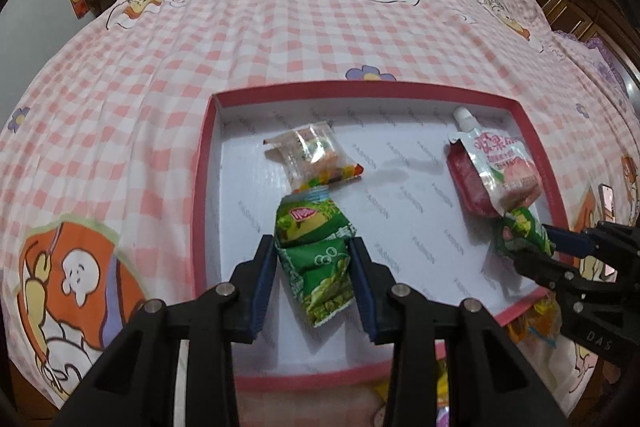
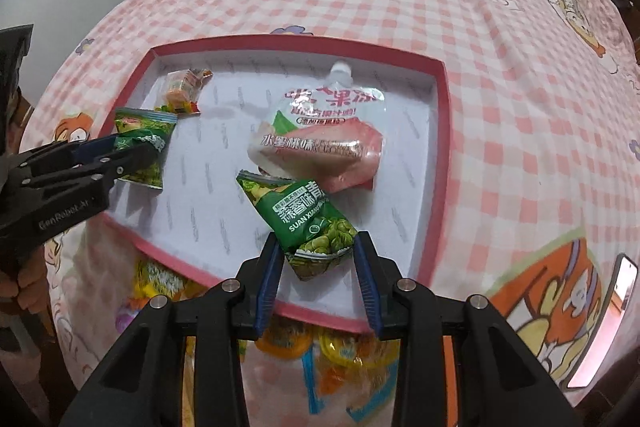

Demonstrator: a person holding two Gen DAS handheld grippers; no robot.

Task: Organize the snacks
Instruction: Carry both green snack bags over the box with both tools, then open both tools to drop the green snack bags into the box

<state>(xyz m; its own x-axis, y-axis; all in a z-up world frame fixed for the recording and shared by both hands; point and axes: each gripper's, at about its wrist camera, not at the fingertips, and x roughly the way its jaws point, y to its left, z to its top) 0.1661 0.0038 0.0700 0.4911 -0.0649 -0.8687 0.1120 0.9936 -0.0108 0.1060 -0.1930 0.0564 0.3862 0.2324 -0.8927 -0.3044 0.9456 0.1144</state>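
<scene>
I look down on a bed [image 1: 320, 27] covered by a pink-and-white checked sheet with cartoon prints. On it lies a shallow pink-rimmed tray [image 1: 202, 163] with a white floor.

Inside the tray, toward its far right, a pink jelly pouch [image 2: 320, 143] with a white spout lies flat. At the far left a small clear-wrapped candy [image 1: 312, 151] rests on the floor.

My left gripper [image 1: 314, 247] is clamped on a green pea snack packet [image 1: 316, 259]; both blue pads press its sides, and the packet's top end touches the candy wrapper.

My right gripper [image 2: 318, 243] grips a second green pea packet [image 2: 308, 223] by its lower end, pads pressed on either side. That packet's upper corner sits just beside the jelly pouch, over the tray floor.

Past the tray's near rim, loose yellow and orange snacks [image 2: 332, 351] lie on the sheet, blurred.

A hand [image 2: 28, 291] shows at the left edge of the right view.
</scene>
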